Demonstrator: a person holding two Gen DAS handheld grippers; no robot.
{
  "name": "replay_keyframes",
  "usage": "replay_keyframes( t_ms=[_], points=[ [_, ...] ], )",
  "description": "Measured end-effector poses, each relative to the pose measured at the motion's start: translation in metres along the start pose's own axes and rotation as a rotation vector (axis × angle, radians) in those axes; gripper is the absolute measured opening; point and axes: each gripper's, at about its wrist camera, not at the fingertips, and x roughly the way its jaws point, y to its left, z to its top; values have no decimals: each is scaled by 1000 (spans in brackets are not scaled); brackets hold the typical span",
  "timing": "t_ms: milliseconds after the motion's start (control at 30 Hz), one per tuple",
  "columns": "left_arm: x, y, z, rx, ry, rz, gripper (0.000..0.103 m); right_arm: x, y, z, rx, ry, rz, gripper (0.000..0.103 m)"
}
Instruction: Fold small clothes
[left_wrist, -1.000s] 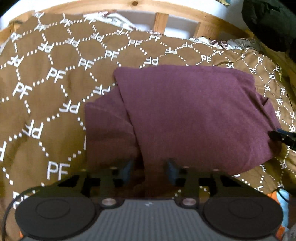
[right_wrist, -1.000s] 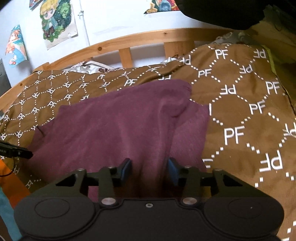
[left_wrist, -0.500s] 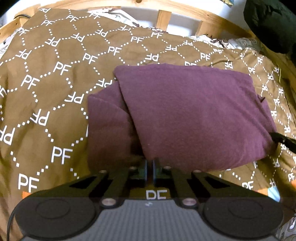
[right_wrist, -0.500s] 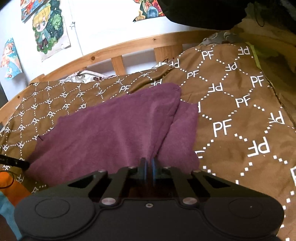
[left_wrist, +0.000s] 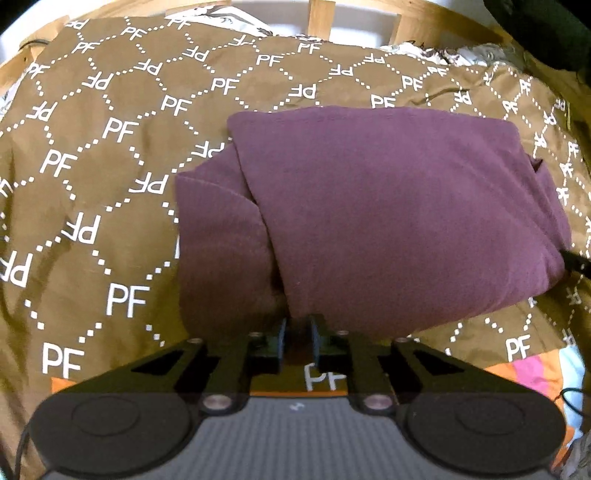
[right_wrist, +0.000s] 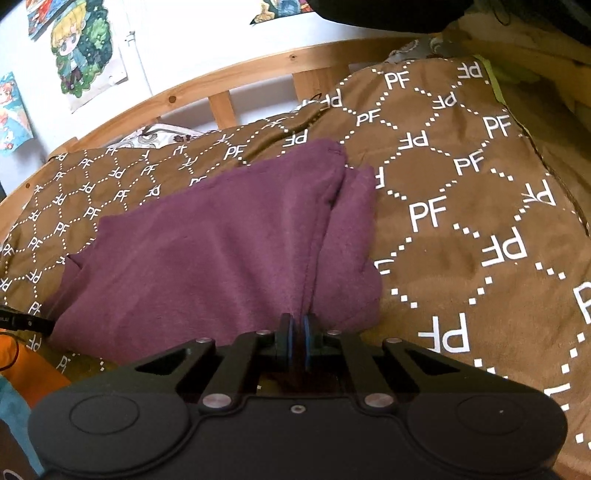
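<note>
Maroon garment near edge in both grippers

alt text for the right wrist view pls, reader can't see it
The right hand-held gripper is shut on the near edge of a partly folded maroon garment lying on a brown blanket printed with white "PF" letters. Behind are a wooden bed rail and a white wall with cartoon posters.
</note>
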Motion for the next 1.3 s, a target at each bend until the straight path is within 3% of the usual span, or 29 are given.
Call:
replay_keyframes(
  t_ms=[33,100,233,300,367,400,533,667,767,833,900,1033,1200,1300],
  points=[
    [-1,0,0,-1,4,12,30,0,1,1,-5,2,-1,11],
    [-1,2,0,-8,7,37,49,0,4,1,-16,3,-2,15],
    [-4,7,0,-20,17,65,66,-1,5,1,-26,0,-10,17],
    [-7,8,-1,-29,13,75,86,-2,7,1,-35,-3,-22,25],
    [-10,9,-2,-42,-13,113,96,-4,9,1,-51,-13,-40,45],
    [-12,8,-3,-50,-34,139,99,-5,11,1,-60,-22,-52,49],
    [-8,5,-2,-68,-70,208,103,-6,16,4,-74,-64,-63,79],
    [-5,7,1,-91,-74,176,103,-3,30,12,-67,-98,-55,90],
    [-5,7,2,-103,-128,215,103,1,45,17,-121,-144,-86,101],
    [0,8,3,-95,-133,264,103,8,52,20,-172,-159,-142,101],
    [10,9,5,-80,-102,312,103,19,52,22,-201,-161,-251,101],
    [17,17,2,-91,-85,320,103,33,29,26,-155,-162,-389,101],
    [29,41,1,-168,-3,339,103,41,4,21,-141,-133,-403,101],
    [22,50,-4,-200,-31,295,103,38,9,15,-168,-152,-402,101]
  ],
)
